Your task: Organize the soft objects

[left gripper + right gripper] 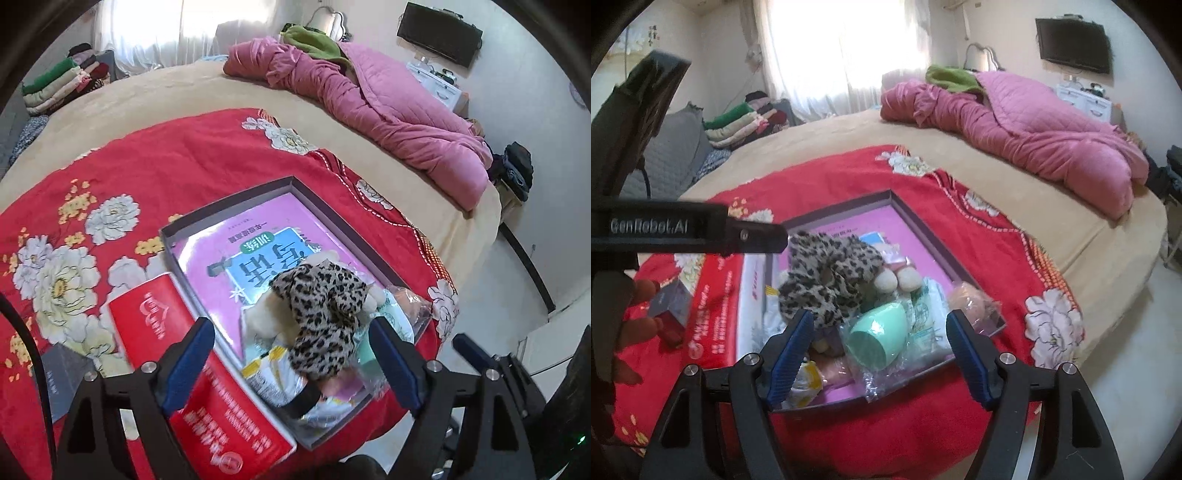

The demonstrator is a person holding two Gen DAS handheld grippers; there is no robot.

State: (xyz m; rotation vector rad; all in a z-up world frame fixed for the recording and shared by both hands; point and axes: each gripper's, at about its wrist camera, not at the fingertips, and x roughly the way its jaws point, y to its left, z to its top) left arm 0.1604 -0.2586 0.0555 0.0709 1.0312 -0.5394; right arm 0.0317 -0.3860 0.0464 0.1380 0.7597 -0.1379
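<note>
A shallow grey box (325,206) (916,221) lies on a red floral blanket (155,162) (827,181), lined with a pink book (229,251). In it sit a leopard-print scrunchie (325,314) (827,280), cream pom-poms (897,282), a mint-green sponge in plastic wrap (879,336), a peach sponge (967,299) and wipe packets (927,314). My left gripper (291,362) is open just above the scrunchie, empty. My right gripper (879,350) is open over the box's near end, around the mint sponge, not touching.
A red box lid (207,369) (716,306) lies left of the grey box. A small dark box (62,373) (674,302) sits beside it. A pink quilt (388,107) (1027,125) lies at the bed's far right. Folded clothes (62,85) are stacked far left.
</note>
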